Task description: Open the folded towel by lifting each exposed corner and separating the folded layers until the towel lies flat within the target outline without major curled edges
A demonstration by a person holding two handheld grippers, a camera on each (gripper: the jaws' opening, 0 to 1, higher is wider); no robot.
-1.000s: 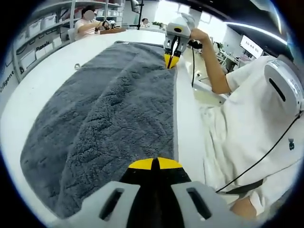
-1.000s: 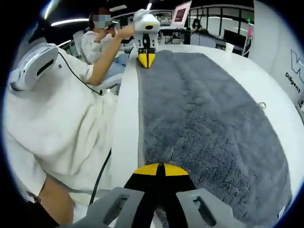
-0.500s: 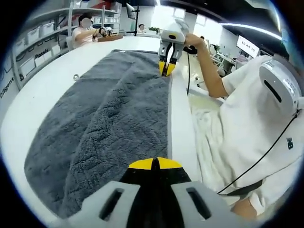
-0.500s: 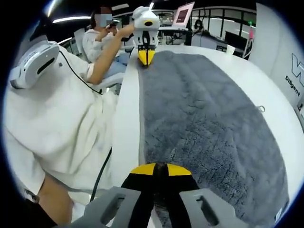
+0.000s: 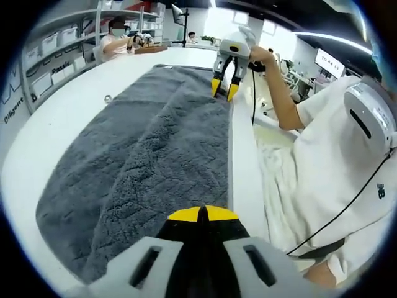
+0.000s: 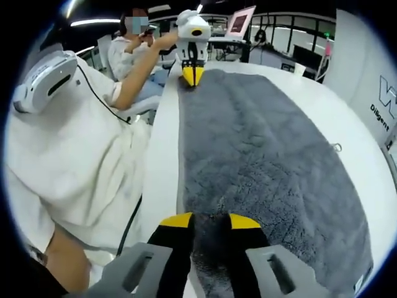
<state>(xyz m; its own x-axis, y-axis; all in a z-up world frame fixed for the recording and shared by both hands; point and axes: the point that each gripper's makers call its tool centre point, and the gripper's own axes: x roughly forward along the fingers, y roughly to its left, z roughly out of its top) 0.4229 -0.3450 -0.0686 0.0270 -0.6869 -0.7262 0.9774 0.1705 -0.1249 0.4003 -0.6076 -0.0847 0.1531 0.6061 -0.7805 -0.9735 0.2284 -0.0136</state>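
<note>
The grey towel (image 5: 155, 149) lies spread lengthwise on the white table (image 5: 56, 124), with soft ridges running down its middle. My left gripper (image 5: 201, 214) is shut at the towel's near corner by the table edge. In the right gripper view it appears as the left gripper (image 6: 192, 76), its yellow tips pinched on the towel's far corner. My right gripper (image 6: 208, 220) stands open over the towel (image 6: 260, 155), with grey pile between its jaws. In the left gripper view the right gripper (image 5: 224, 89) hangs at the opposite corner with its tips apart.
A person in white (image 5: 335, 161) stands along the table's long edge, holding both grippers, cables trailing. A small metal ring (image 5: 108, 98) lies on the table beside the towel. Shelves with boxes (image 5: 43, 56) and seated people (image 5: 118, 37) are beyond the table.
My right gripper has opened and let go of the towel's edge, lifting slightly. The left gripper stays shut at its corner. The towel lies much as before.
</note>
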